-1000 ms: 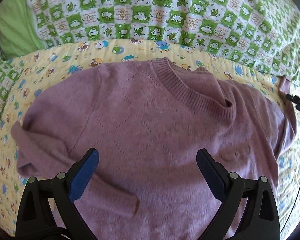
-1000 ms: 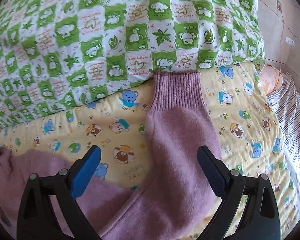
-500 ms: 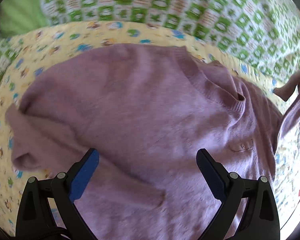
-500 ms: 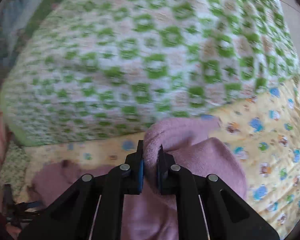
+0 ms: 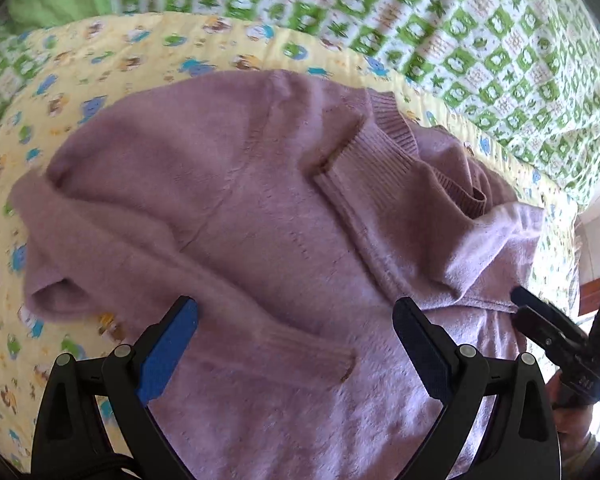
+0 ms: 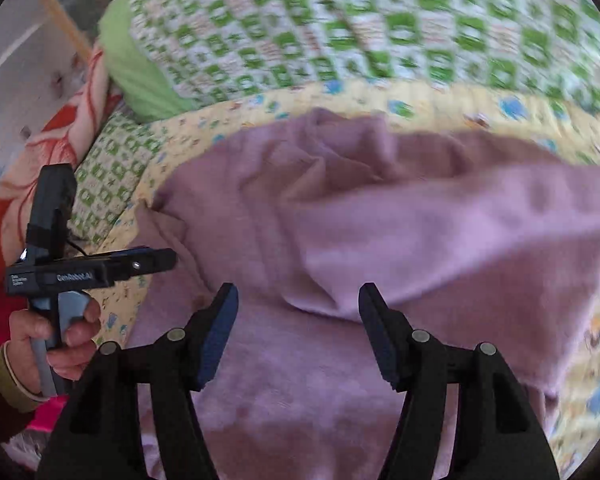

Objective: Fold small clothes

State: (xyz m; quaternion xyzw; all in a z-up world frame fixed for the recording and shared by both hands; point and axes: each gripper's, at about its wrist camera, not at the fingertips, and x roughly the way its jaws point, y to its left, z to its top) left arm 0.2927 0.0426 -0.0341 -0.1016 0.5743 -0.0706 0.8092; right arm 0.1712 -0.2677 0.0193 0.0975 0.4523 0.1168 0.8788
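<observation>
A mauve knitted sweater (image 5: 260,208) lies spread on a yellow cartoon-print mat (image 5: 100,52). Its left sleeve (image 5: 204,300) is folded across the lower front. Its right sleeve (image 6: 460,240) lies folded over the body, seen in the right wrist view. My left gripper (image 5: 296,340) is open and empty, hovering over the sweater's lower front. My right gripper (image 6: 298,332) is open and empty above the sweater's body (image 6: 300,400), just below the folded sleeve. The right gripper also shows at the right edge of the left wrist view (image 5: 540,320), and the left gripper shows at the left in the right wrist view (image 6: 156,260).
A green-and-white checked quilt (image 5: 460,20) is bunched behind the mat. A green pillow (image 6: 140,76) and a red-orange patterned blanket (image 6: 40,152) lie at the left. The floor shows past the bed's right edge (image 5: 596,232).
My right gripper, shut on the right sleeve half a second ago, has carried it over the sweater's body and let go; it is now open. My left gripper stayed open and shifted slightly.
</observation>
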